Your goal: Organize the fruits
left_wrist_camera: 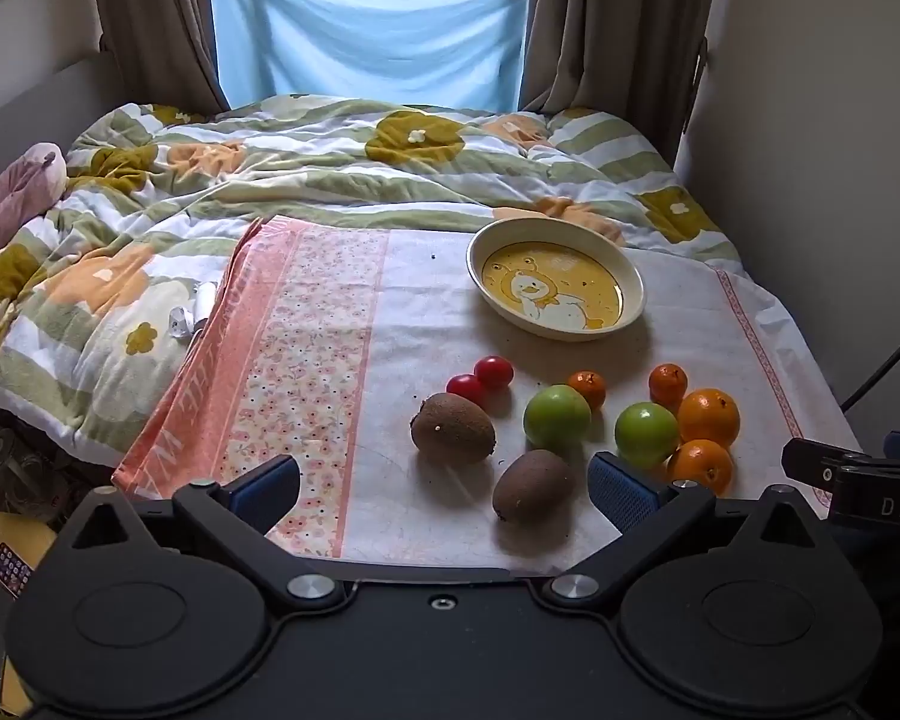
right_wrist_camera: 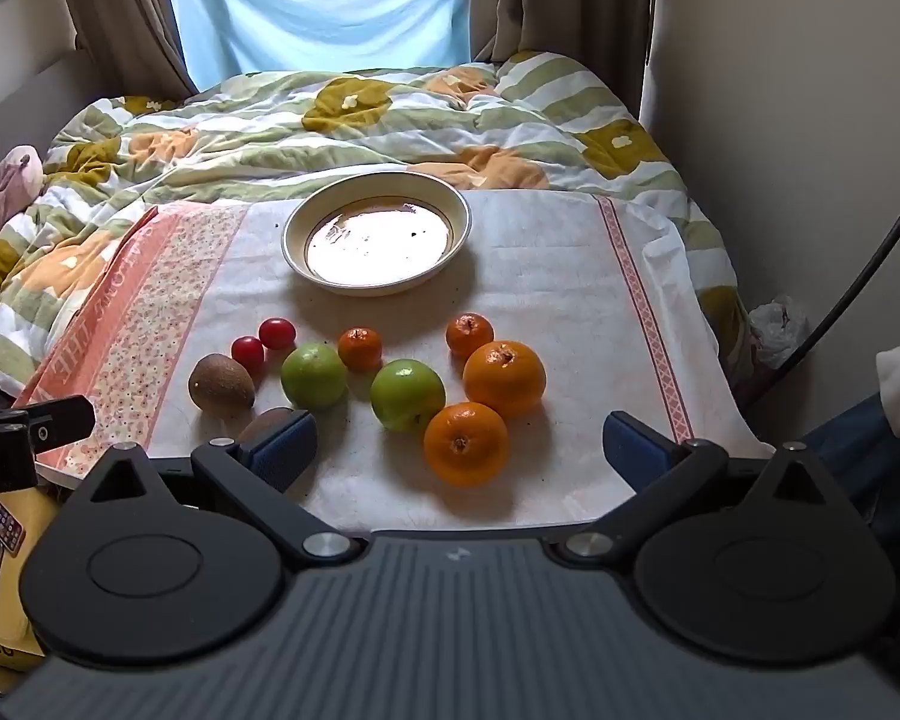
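Bedroom setup: white cloth with pink floral border (left_wrist_camera: 306, 360) spread over a bed, green-and-orange flowered duvet (left_wrist_camera: 270, 180) behind it, curtained window at the back.

Left gripper (left_wrist_camera: 444, 495): blue-padded jaws spread fully, nothing between the pads. Nearer brown fuzzy kiwi (left_wrist_camera: 533, 485) lies just ahead, slightly right of centre, long axis angled up to the right. Second brown kiwi (left_wrist_camera: 453, 429) sits just beyond it.

Right gripper (right_wrist_camera: 459, 450): jaws also wide apart, nothing held. Nearest round orange (right_wrist_camera: 465, 443) is framed almost dead centre between the pads; larger orange (right_wrist_camera: 504, 378) is just behind it, touching or nearly so.

Outward from there: two green apples (right_wrist_camera: 407, 394), two small tangerines (right_wrist_camera: 360, 348), two red cherry tomatoes (right_wrist_camera: 277, 333), all loose on the cloth. Cream shallow dish with yellow duck print (left_wrist_camera: 555, 282) is empty, behind the fruit.

Both grippers are pitched steeply down, held short of the cloth's near edge. Judged: nothing sorted yet; right side is better lined up for the orange, left for the kiwi.
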Demonstrator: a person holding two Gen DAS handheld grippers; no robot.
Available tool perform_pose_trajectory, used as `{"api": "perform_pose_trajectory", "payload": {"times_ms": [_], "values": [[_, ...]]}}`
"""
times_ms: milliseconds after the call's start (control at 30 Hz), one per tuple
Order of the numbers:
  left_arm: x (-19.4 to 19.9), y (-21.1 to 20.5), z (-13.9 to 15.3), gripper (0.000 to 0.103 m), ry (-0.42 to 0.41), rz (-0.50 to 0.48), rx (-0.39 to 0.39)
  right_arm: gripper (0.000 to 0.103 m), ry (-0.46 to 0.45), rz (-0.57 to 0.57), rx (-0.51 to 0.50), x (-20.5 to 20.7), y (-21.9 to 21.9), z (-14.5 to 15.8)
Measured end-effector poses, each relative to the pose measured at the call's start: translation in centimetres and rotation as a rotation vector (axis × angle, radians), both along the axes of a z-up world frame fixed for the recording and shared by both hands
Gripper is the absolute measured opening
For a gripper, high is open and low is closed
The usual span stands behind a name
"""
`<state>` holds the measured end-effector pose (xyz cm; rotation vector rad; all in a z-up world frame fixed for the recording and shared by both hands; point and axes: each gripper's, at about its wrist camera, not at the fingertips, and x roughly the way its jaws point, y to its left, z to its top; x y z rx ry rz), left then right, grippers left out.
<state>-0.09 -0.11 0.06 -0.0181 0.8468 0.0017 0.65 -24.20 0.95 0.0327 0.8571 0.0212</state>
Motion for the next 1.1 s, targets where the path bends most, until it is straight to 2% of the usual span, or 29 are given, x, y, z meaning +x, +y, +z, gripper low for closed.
{"api": "perform_pose_trajectory", "payload": {"times_ms": [1100], "values": [[-0.17,0.48,0.6,0.103,-0.022,-0.001,0.026,0.103,0.009,-0.002,-0.005,0.43,0.23,-0.04]]}}
